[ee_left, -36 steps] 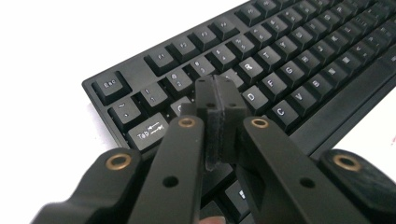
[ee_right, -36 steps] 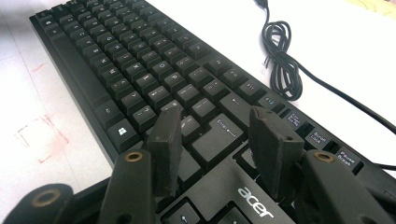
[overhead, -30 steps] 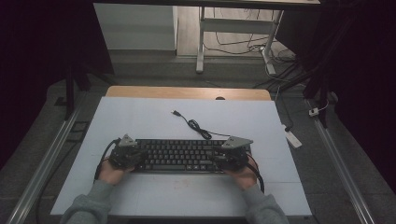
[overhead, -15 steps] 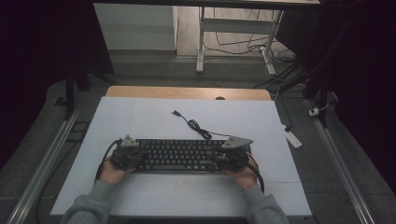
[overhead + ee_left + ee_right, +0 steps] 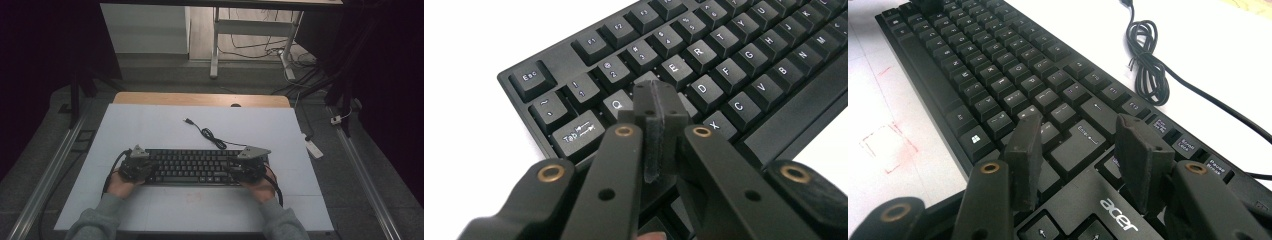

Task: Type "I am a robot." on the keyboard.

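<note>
A black keyboard [image 5: 192, 166] lies across the white table top near the front edge, its black cable [image 5: 210, 136] coiled behind it. My left gripper [image 5: 135, 166] rests over the keyboard's left end. In the left gripper view its jaws are shut [image 5: 658, 107] with nothing between them, their tips over the keys [image 5: 684, 65] near Q and W. My right gripper [image 5: 247, 167] sits over the keyboard's right end. In the right gripper view it is open [image 5: 1083, 131] above the Enter key [image 5: 1083, 140], holding nothing.
The white table top [image 5: 150, 130] has bare room behind and in front of the keyboard, with faint red marks [image 5: 885, 142] by the front edge. A wooden strip [image 5: 200, 99] runs along the far side. A white power strip [image 5: 315, 147] lies off the right edge.
</note>
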